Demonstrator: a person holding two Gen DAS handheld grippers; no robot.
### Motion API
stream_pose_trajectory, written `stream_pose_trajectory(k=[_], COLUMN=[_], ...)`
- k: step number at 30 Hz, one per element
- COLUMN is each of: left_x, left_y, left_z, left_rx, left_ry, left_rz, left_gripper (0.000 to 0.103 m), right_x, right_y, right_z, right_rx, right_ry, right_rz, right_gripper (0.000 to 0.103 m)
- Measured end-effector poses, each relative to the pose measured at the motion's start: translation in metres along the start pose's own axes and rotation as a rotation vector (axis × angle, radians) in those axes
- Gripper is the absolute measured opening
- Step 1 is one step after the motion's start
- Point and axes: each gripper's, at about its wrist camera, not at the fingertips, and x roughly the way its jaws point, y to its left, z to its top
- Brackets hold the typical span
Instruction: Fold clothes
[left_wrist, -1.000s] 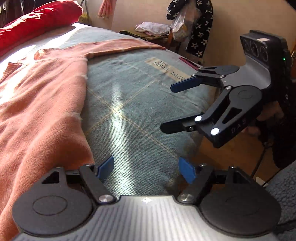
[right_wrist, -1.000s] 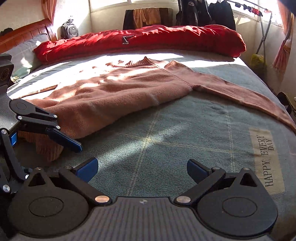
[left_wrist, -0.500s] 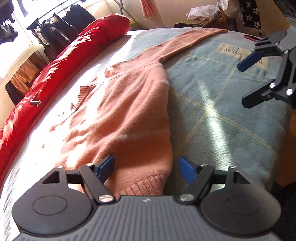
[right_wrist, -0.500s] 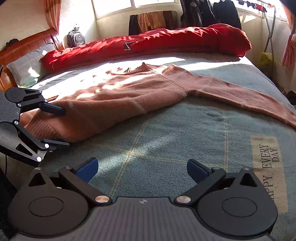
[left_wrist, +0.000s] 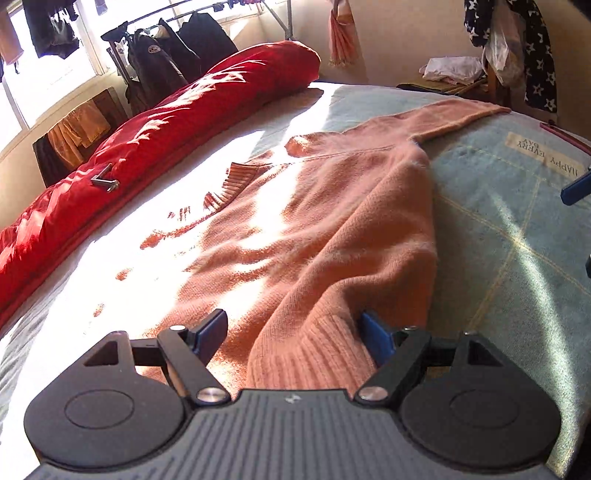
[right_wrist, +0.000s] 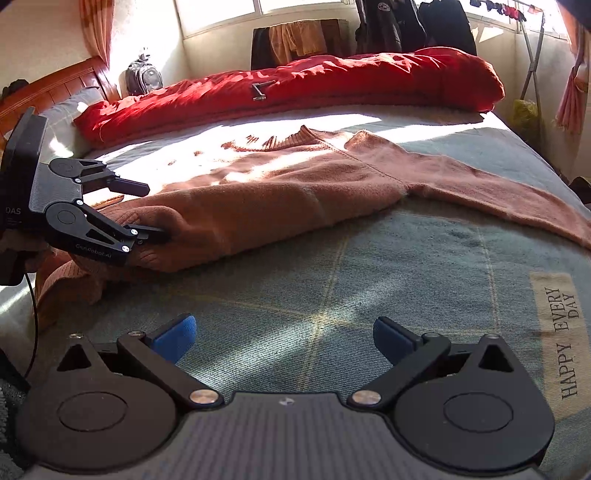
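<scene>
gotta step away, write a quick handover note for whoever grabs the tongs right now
Left tongs: open, straddling the ribbed hem corner of the pink sweater; one finger sits low against the hem, the other above the fabric, not yet closed.
Right tongs: open, empty, hovering over the bare blue-green bedspread, apart from the sweater.
The sweater lies spread on the bed, neckline toward the red duvet, one sleeve stretched out toward the bed edge. The other sleeve cannot be made out.
Done: sweater laid out; no fold visible.
Left: close on the hem, probably take a second hold with the right tongs, then fold sleeves and body.
</scene>
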Motion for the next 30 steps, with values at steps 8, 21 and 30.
stream_pose_trajectory(k=[8,21,30], left_x=[0.029,0.039,-0.018], left_y=[0.047,0.066,0.067], left_z=[-0.015,-0.024,-0.029], left_rx=[-0.164,-0.296,-0.292], left_ry=[0.001,0.022,-0.062], left_rz=[-0.027,-0.064,-0.025], left_gripper=[0.080,0.084,0.082], right_x=[0.034,0.127,0.119], right_y=[0.026,0.011,0.037], right_z=[0.020,0.037,0.052], right_rx=[0.100,0.345,0.213], right_ry=[0.015,0.011,-0.143], right_rz=[0.119,0.449,0.580], right_gripper=[0.103,0.103,0.102])
